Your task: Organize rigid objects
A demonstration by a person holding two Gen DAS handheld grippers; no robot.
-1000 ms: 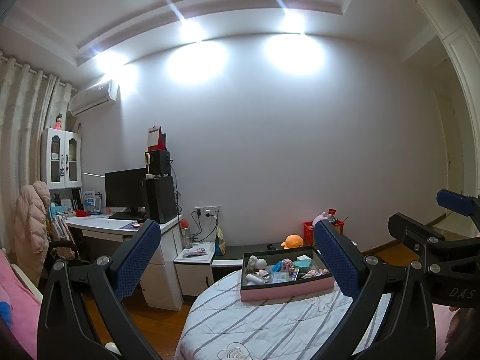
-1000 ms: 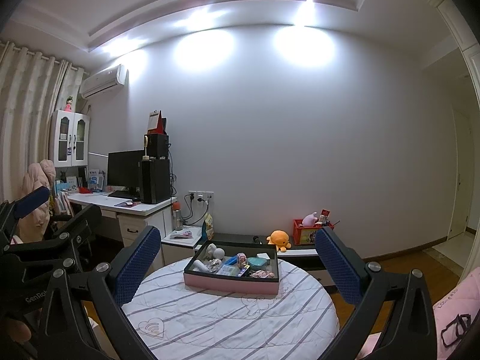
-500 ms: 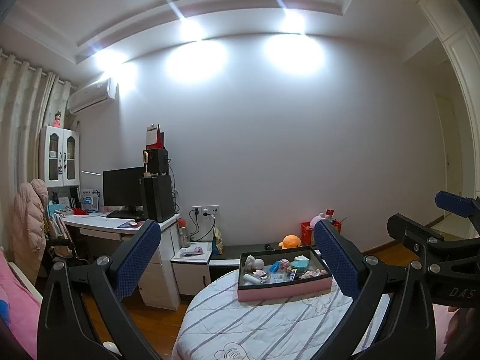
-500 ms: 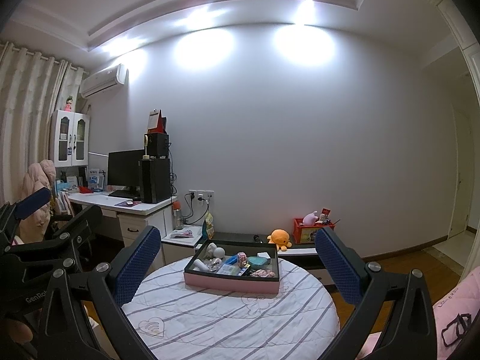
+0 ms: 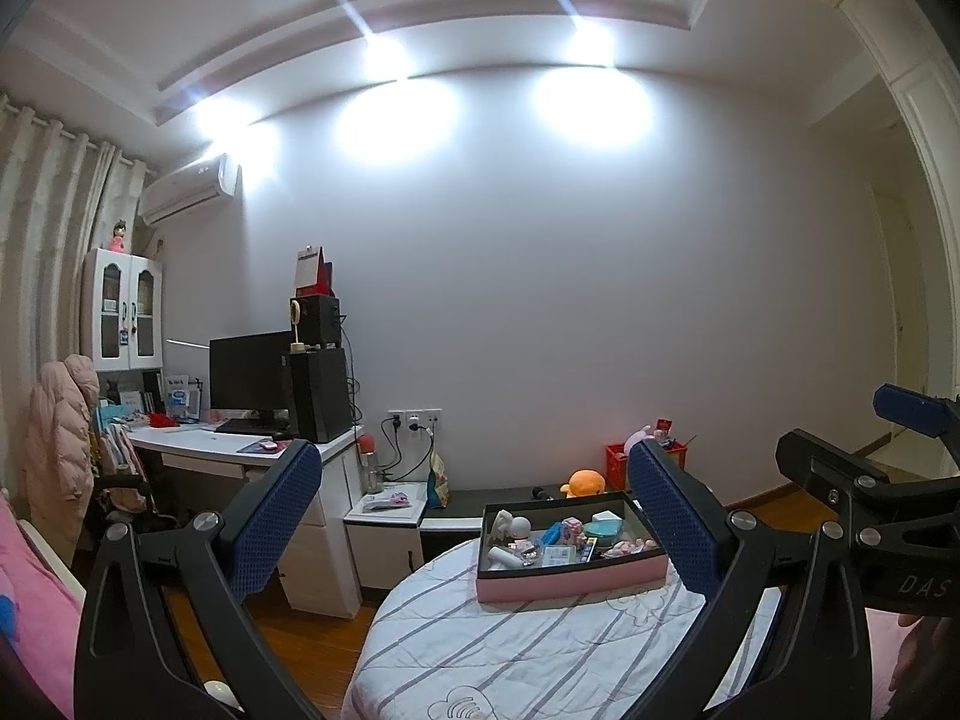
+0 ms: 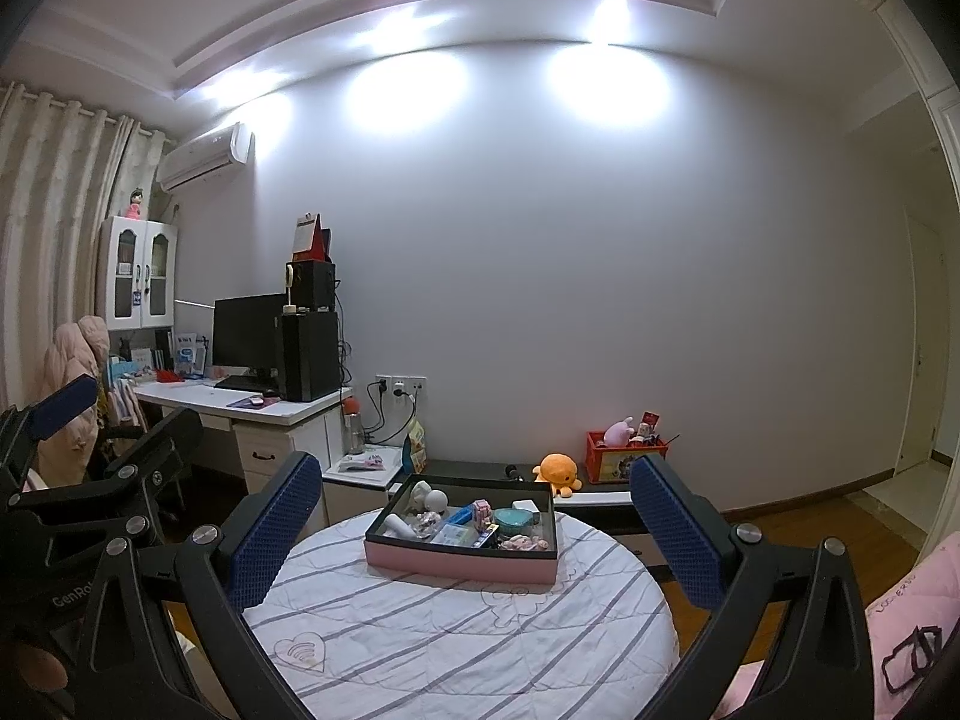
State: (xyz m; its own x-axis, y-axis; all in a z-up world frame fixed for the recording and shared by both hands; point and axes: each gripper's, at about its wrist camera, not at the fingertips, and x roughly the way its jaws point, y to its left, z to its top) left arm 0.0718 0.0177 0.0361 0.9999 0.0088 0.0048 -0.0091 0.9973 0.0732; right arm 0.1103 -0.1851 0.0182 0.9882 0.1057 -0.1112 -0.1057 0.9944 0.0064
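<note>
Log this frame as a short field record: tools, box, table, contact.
left tool: open, empty, held above the table
right tool: open, empty, held above the table
pink box: on the far part of the round table, lid off, black inside
box contents: small mixed items, including a teal round case and a white ball figure; the rest too small to tell
round table: striped white cloth, only the box on it
contact: none; both tools short of the box
</note>
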